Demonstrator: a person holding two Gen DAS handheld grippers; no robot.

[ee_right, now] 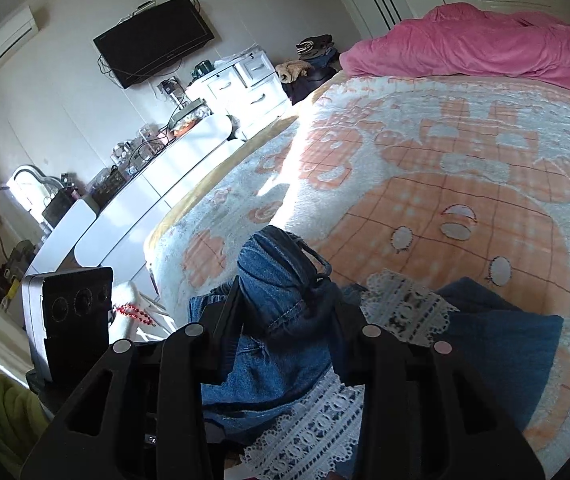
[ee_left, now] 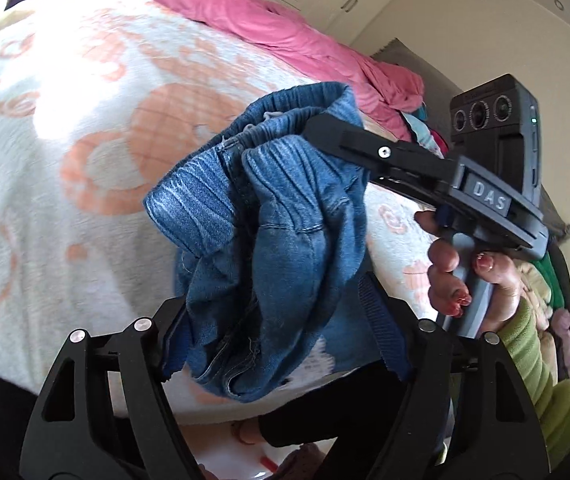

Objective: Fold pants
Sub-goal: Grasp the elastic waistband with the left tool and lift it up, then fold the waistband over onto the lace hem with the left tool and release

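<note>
The blue denim pants (ee_left: 269, 236) with white lace trim hang bunched above the bed. My left gripper (ee_left: 281, 320) is shut on the lower denim bunch. My right gripper (ee_left: 317, 128), seen from the left wrist view, is shut on the elastic waistband at the top. In the right wrist view the pants (ee_right: 281, 292) fill the space between my right gripper's (ee_right: 285, 320) fingers, and the lace trim (ee_right: 409, 308) drapes onto the blanket. The left gripper's camera body (ee_right: 77, 320) shows at the lower left.
A white and orange patterned blanket (ee_right: 425, 184) covers the bed. A pink quilt (ee_right: 485, 48) is heaped at its far end. White drawers (ee_right: 245, 84), a long white cabinet (ee_right: 141, 208) with clutter and a wall TV (ee_right: 153, 40) stand left of the bed.
</note>
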